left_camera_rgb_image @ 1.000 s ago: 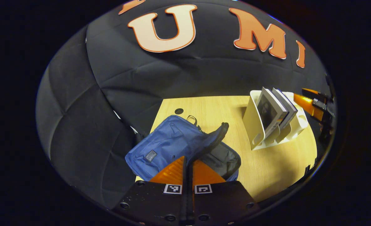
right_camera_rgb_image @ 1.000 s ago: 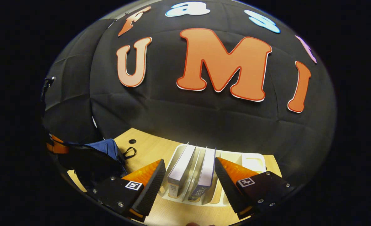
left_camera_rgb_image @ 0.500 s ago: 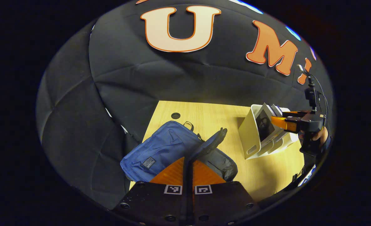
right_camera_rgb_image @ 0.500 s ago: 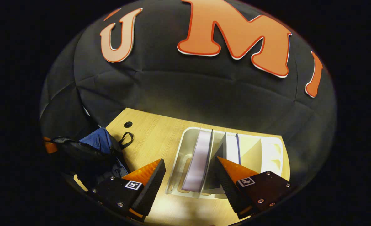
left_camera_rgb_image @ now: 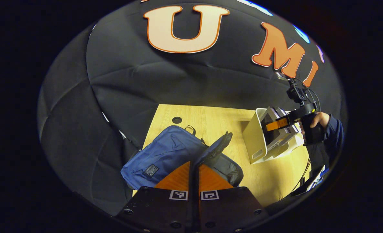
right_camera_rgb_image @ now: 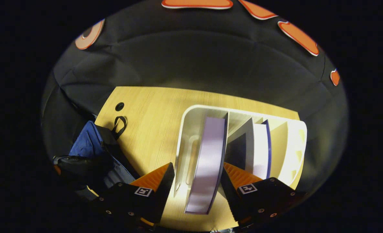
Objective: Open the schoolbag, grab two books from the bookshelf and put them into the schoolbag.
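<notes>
A blue schoolbag (left_camera_rgb_image: 159, 155) lies on the wooden table, its dark inside (left_camera_rgb_image: 225, 166) showing. My left gripper (left_camera_rgb_image: 194, 165) is shut on the edge of the bag's flap (left_camera_rgb_image: 219, 147) and holds it raised. At the right stands a white bookshelf (left_camera_rgb_image: 254, 139) with two upright books. In the right gripper view, my right gripper (right_camera_rgb_image: 197, 176) is open and straddles the top of the left book (right_camera_rgb_image: 209, 155), with gaps on both sides. The second book (right_camera_rgb_image: 259, 149) leans one slot to the right. A hand (left_camera_rgb_image: 319, 119) holds the right gripper (left_camera_rgb_image: 277, 123) over the shelf.
The table (left_camera_rgb_image: 214, 119) has a round cable hole (left_camera_rgb_image: 176, 120) near the back by the bag's carry loop (right_camera_rgb_image: 119, 125). The black cloth wall closes in behind and to the left. Bare wood lies between bag and bookshelf (right_camera_rgb_image: 185, 129).
My right gripper has tipped down and closed in on the bookshelf, so the left book now sits between its open fingers. My left gripper keeps its hold on the flap, barely moved.
</notes>
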The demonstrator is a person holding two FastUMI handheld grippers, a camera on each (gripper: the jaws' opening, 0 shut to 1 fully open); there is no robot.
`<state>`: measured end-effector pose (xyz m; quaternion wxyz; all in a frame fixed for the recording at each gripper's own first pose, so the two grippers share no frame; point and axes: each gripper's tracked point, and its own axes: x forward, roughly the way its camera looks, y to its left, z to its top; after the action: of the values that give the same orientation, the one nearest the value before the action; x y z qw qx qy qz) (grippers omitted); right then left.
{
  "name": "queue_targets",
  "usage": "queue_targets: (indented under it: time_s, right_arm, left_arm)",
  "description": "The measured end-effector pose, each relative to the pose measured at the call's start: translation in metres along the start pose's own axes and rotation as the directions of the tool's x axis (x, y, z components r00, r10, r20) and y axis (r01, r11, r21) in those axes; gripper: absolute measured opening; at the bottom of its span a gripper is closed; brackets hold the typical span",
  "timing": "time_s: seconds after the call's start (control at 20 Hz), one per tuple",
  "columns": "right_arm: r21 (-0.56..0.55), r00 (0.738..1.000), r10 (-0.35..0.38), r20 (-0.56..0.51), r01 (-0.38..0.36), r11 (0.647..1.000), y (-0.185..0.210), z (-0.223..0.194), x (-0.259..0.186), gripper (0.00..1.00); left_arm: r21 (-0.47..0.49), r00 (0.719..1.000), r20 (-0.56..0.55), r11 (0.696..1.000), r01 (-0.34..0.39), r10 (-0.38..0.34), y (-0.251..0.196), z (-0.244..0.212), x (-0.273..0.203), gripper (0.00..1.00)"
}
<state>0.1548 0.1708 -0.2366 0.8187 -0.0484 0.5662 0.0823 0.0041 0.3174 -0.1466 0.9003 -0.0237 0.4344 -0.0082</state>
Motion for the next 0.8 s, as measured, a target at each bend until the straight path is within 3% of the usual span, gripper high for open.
queue_targets:
  time_s: [0.05, 0.1, 0.15, 0.2, 0.25, 0.3, 0.35, 0.4, 0.45, 0.6, 0.65, 0.7, 0.8]
  right_arm:
    - [-0.014, 1.000, -0.013, -0.027, 0.013, 1.000, -0.004, -0.002, 0.004, 0.75]
    - [-0.024, 0.998, -0.020, -0.055, 0.019, 1.000, -0.007, -0.005, 0.005, 0.82]
    - [-0.031, 0.997, -0.038, -0.070, 0.036, 0.999, -0.012, -0.008, 0.007, 0.65]
    - [-0.039, 0.996, -0.052, -0.071, 0.050, 0.998, -0.016, -0.007, 0.009, 0.55]
    - [-0.036, 0.996, -0.046, -0.080, 0.043, 0.998, -0.015, -0.008, 0.009, 0.52]
    - [-0.031, 0.994, -0.033, -0.100, 0.030, 0.999, -0.012, -0.011, 0.010, 0.56]
    - [-0.018, 0.993, -0.029, -0.112, 0.027, 0.999, -0.012, -0.013, 0.010, 0.45]
    - [-0.001, 0.992, -0.026, -0.120, 0.026, 1.000, -0.013, -0.012, 0.009, 0.51]
    - [0.018, 0.992, -0.027, -0.124, 0.029, 0.999, -0.015, -0.011, 0.010, 0.41]
    - [0.023, 0.991, -0.019, -0.136, 0.022, 0.999, -0.014, -0.013, 0.014, 0.40]
    - [0.020, 0.991, -0.016, -0.130, 0.019, 1.000, -0.013, -0.012, 0.014, 0.31]
    - [0.022, 0.992, -0.012, -0.129, 0.015, 1.000, -0.014, -0.012, 0.015, 0.40]
    - [0.037, 0.992, 0.000, -0.123, 0.004, 0.999, -0.016, -0.014, 0.010, 0.39]
  left_arm:
    - [0.000, 1.000, -0.003, 1.000, 0.000, 0.000, 0.002, 0.000, 0.000, 0.00]
    - [-0.003, 1.000, -0.004, 1.000, 0.003, -0.003, 0.002, -0.001, 0.001, 0.00]
    - [-0.007, 1.000, -0.006, 1.000, 0.007, -0.007, 0.002, -0.003, 0.002, 0.00]
    - [-0.013, 1.000, -0.005, 1.000, 0.011, -0.011, 0.002, -0.003, 0.003, 0.00]
    - [-0.019, 1.000, -0.007, 1.000, 0.014, -0.014, 0.002, -0.004, 0.003, 0.00]
    - [-0.024, 1.000, -0.010, 1.000, 0.016, -0.017, 0.003, -0.005, 0.004, 0.00]
    - [-0.028, 1.000, -0.013, 0.999, 0.017, -0.017, 0.002, -0.006, 0.005, 0.00]
    - [-0.030, 1.000, -0.012, 0.999, 0.019, -0.020, 0.002, -0.006, 0.006, 0.00]
    - [-0.032, 1.000, -0.011, 0.999, 0.019, -0.019, 0.002, -0.007, 0.005, 0.00]
    - [-0.045, 1.000, -0.009, 0.999, 0.028, -0.028, 0.001, -0.008, 0.005, 0.00]
    - [-0.047, 1.000, -0.008, 0.998, 0.028, -0.028, 0.002, -0.008, 0.003, 0.00]
    - [-0.049, 1.000, -0.008, 0.998, 0.029, -0.029, 0.002, -0.009, 0.002, 0.00]
    - [-0.047, 1.000, -0.006, 0.998, 0.029, -0.030, 0.004, -0.009, 0.001, 0.00]
